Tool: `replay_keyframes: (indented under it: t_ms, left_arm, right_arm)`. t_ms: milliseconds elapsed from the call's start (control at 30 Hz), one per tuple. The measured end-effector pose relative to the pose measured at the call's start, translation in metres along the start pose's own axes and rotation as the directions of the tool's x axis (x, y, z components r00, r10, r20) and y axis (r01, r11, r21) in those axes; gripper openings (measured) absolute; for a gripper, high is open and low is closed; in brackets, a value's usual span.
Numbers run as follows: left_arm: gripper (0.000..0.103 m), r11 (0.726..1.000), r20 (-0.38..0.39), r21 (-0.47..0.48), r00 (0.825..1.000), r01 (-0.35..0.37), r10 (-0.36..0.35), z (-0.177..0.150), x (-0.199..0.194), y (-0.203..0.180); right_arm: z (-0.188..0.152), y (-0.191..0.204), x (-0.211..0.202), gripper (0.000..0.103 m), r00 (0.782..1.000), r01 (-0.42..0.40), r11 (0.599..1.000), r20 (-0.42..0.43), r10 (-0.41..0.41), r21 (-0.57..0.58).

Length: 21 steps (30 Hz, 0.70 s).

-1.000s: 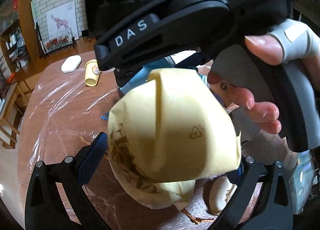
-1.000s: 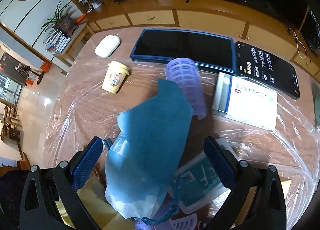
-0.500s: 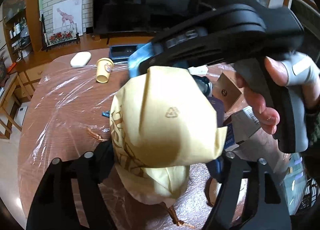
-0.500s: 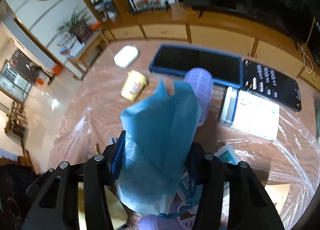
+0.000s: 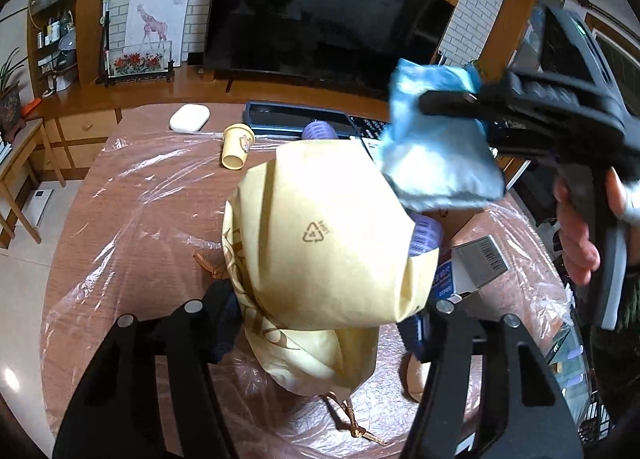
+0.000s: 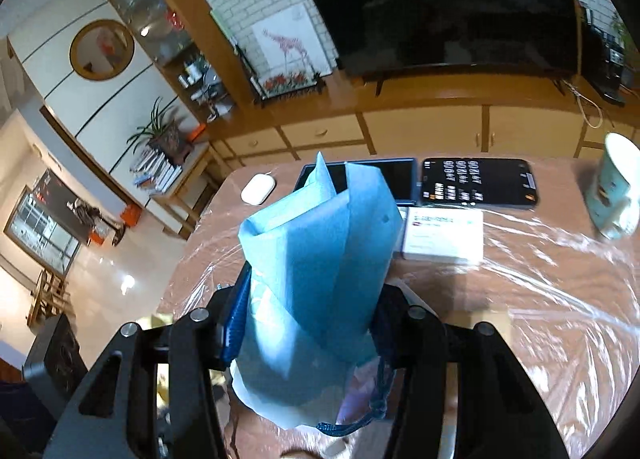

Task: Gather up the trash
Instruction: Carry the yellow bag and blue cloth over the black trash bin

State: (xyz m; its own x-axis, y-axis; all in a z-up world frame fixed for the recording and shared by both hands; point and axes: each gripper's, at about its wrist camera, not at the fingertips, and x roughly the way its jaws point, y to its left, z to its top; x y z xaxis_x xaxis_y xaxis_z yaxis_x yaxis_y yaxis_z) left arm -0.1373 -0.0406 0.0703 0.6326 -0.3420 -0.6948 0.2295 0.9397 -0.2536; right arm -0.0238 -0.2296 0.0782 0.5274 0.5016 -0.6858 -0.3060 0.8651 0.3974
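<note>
The table (image 5: 120,195), wrapped in clear plastic film, is seen with a dark tablet (image 6: 360,175) and a phone (image 6: 476,181) along its far edge and a white box (image 6: 442,235) just in front of them. A cream paper bag (image 5: 320,251) is gripped by the left gripper (image 5: 320,323), its fingers closed against the bag's sides, and is held above the middle of the table. A blue bag (image 6: 320,259) is clamped by the right gripper (image 6: 308,319) and is held off the table, near its right side. A yellow paper cup (image 5: 237,147) is left lying near the far edge, and a white mug (image 6: 616,191) stands at the far right corner. Two pieces are judged to be collected; the cup and smaller scraps appear to be left, and no bin is visible.
</note>
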Motion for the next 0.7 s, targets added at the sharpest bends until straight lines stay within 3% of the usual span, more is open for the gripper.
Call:
replay_keyframes:
  t_ms: [300, 700]
  left_arm:
    - [0.063, 0.999, 0.008, 0.03, 0.999, 0.031, -0.032, 0.003, -0.011, -0.001]
    - [0.063, 0.992, 0.024, 0.097, 0.996, 0.085, -0.088, -0.006, -0.035, -0.016]
  right_arm:
    - [-0.037, -0.016, -0.061, 0.05, 0.994, 0.065, 0.996, 0.087, -0.07, 0.063]
    - [-0.115, -0.031, -0.126, 0.05, 0.975, 0.137, 0.978, 0.153, -0.161, 0.159]
